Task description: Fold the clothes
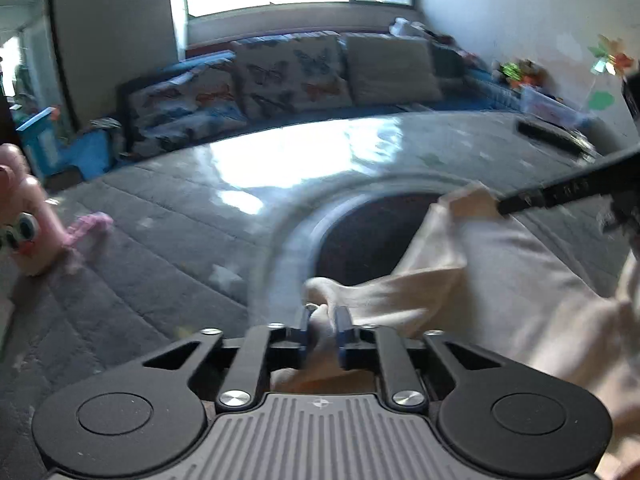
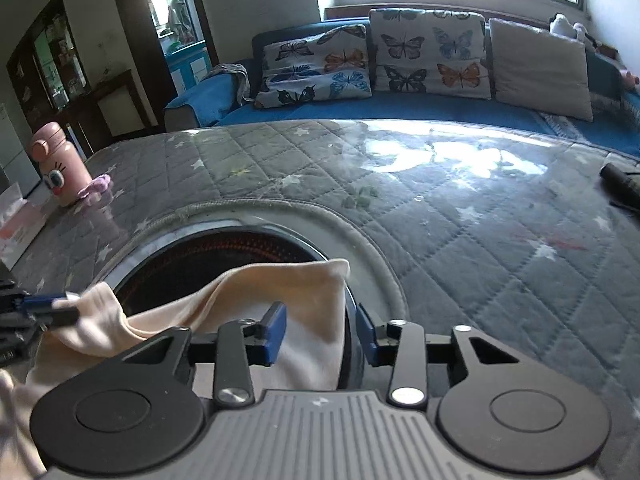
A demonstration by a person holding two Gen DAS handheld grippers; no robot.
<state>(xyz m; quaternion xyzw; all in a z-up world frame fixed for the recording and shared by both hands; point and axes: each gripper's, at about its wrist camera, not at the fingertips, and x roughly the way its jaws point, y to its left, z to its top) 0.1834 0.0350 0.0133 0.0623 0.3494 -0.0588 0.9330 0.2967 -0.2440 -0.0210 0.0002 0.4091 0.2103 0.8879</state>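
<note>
Far left on the grey quilted table cover [image 2: 460, 216] stands a pink bottle [image 2: 60, 164] with a cartoon face, upright, and a small pink scrap of cloth [image 2: 96, 186] lies just beside its foot. Nearer the middle, the cover is cut around a dark round opening [image 2: 208, 256] with a pale rim. A cream garment [image 2: 280, 300] lies draped over the near edge of that opening. The left gripper [image 1: 325, 326] has its blue fingers [image 1: 343, 330] pinched together on a bunched fold of the garment. To the right, the right gripper [image 2: 321, 334] straddles another edge of the garment with its blue pads apart, cloth lying between them; I see no pad pressing it. Behind the table runs a blue sofa [image 2: 400, 108] with butterfly cushions [image 2: 430, 54].
</note>
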